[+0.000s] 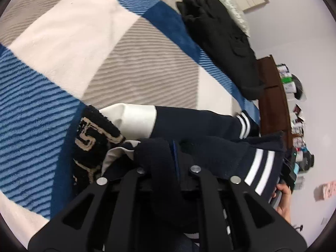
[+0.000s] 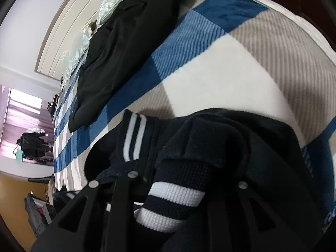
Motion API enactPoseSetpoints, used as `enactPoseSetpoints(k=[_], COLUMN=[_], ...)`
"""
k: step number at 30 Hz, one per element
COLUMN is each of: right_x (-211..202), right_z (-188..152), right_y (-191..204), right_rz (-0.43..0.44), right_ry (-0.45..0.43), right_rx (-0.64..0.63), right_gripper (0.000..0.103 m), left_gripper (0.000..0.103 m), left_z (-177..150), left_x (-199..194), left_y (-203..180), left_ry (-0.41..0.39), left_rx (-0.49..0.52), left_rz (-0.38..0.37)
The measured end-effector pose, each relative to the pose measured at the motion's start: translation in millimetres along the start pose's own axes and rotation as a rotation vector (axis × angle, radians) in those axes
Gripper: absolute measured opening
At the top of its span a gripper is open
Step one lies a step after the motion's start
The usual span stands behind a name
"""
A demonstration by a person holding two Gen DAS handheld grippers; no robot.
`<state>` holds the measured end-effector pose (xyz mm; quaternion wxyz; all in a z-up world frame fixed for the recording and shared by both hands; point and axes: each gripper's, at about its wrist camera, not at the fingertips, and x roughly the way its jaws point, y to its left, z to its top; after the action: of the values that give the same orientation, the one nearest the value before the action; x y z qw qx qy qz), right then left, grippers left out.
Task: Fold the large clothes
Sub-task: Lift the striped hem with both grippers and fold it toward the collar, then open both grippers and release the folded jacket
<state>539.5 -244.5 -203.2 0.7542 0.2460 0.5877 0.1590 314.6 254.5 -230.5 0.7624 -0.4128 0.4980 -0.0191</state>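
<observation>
1. The navy jacket [image 1: 210,130] lies in a bunch on the bed [image 1: 130,67], over the blue, grey and white checked blanket [image 2: 220,67], at the edge nearest to the person.
2. The left gripper [image 1: 166,168] points down into the jacket. Dark cloth passes between its fingers, which stand close together, but whether they press on the cloth I cannot tell.
3. The right gripper [image 2: 187,180] is the same: a striped ribbed band [image 2: 174,197] of the jacket lies between its fingers, which are only a little apart, and a firm grip cannot be confirmed.
4. Beside the jacket, further up the bed, there is a black coat [image 1: 222,42] with a fur trim; it is well apart from the jacket.
5. I think the step now is to lay the jacket down and spread it flat.
6. To do this well, each gripper should take one layer at a hem or shoulder, pull outward from the jacket's middle, and keep the white sleeve panel [image 1: 134,117] away from underneath the body.
7. The free blanket between jacket and coat gives room for this.
</observation>
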Motion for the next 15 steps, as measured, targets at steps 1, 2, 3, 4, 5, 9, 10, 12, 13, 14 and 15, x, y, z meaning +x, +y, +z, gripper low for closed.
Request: enactPoseSetpoints(k=[1, 2, 3, 4, 5, 9, 10, 12, 13, 14, 15], right_x=[-7.3, -12.5, -22.9, -29.1, -43.1, -86.0, -98.4, -120.9, -129.2, -135.3, -140.8], right_z=[-2.4, -4.3, -8.7, -11.6, -17.3, -31.5, -36.2, -48.8, -56.9, -65.8, -74.5], right_y=[2.3, 5.7, 9.3, 13.7, 18.3, 27.0, 27.9, 27.6, 27.1, 27.8, 28.4], right_rz=[0.018, 0.032, 0.068, 0.087, 0.098, 0.155, 0.159, 0.169, 0.182, 0.191, 0.198], right_ry=[0.007, 0.013, 0.027, 0.025, 0.009, -0.018, -0.029, -0.055, -0.063, -0.072, -0.08], right_rx=[-0.015, -0.028, -0.055, -0.075, -0.106, -0.155, -0.17, -0.184, -0.187, -0.19, -0.196], right_gripper=[0.038, 0.044, 0.065, 0.09, 0.098, 0.099, 0.099, 0.099, 0.099, 0.099, 0.099], left_gripper=[0.025, 0.031, 0.036, 0.039, 0.047, 0.097, 0.097, 0.097, 0.097, 0.097, 0.097], left_z=[-2.8, -5.4, -8.8, -12.0, -13.9, -28.6, -32.1, -35.7, -37.1, -39.1, -43.3], left_x=[-6.9, -11.2, -16.7, -21.2, -23.3, -46.7, -57.6, -77.7, -86.1, -93.5, -102.4], left_y=[-1.6, -3.2, -5.6, -7.9, -10.2, -22.8, -26.7, -29.8, -29.0, -28.8, -29.5], left_ry=[-0.001, -0.001, 0.008, 0.022, 0.029, 0.043, 0.018, -0.036, -0.047, -0.057, -0.071], left_rx=[0.025, 0.039, 0.056, 0.067, 0.071, 0.129, 0.155, 0.177, 0.178, 0.181, 0.193], left_rz=[-0.028, -0.039, -0.039, -0.036, -0.036, -0.105, -0.119, -0.103, -0.096, -0.079, -0.052])
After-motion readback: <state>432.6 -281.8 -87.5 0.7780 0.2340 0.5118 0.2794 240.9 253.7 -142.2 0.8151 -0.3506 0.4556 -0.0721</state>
